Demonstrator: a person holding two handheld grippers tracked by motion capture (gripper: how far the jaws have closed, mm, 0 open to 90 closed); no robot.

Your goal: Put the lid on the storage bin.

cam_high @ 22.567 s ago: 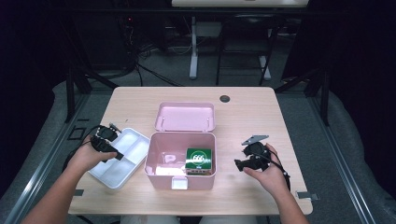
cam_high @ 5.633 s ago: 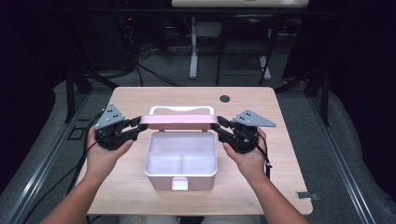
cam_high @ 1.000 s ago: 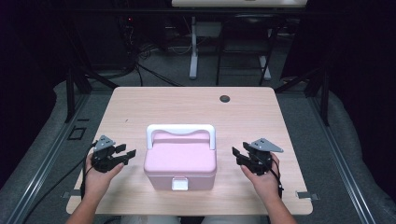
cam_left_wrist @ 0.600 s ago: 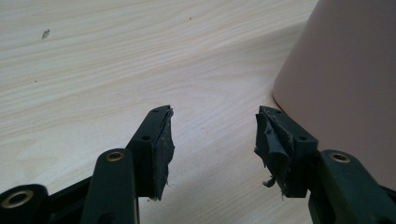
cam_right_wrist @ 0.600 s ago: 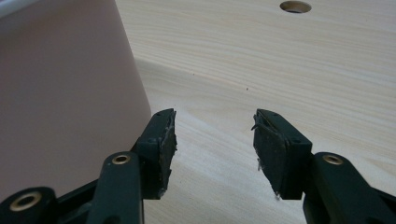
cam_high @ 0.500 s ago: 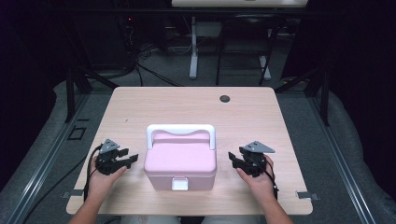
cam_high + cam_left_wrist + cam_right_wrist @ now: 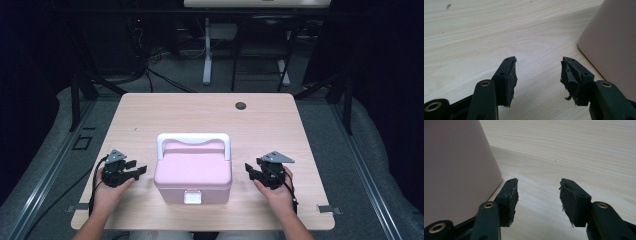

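A pink lunch box (image 7: 193,172) with a white handle (image 7: 193,138) stands closed on the wooden table (image 7: 210,115), near the front edge. My left gripper (image 7: 140,170) rests on the table just left of the box, jaws apart with bare wood between them. In the left gripper view the gripper (image 7: 537,71) has the box wall (image 7: 614,42) at its right. My right gripper (image 7: 248,170) lies on the table just right of the box, also open and empty. The right gripper view puts the gripper (image 7: 537,190) beside the box wall (image 7: 456,167) at its left.
A small dark round grommet (image 7: 240,105) sits near the table's far edge. Beyond the table are dark floor, cables and a desk leg (image 7: 206,55). Bare wood stretches behind the box and to both sides.
Both hands have drawn slightly back toward the table's front edge. The box has stayed closed and in place.
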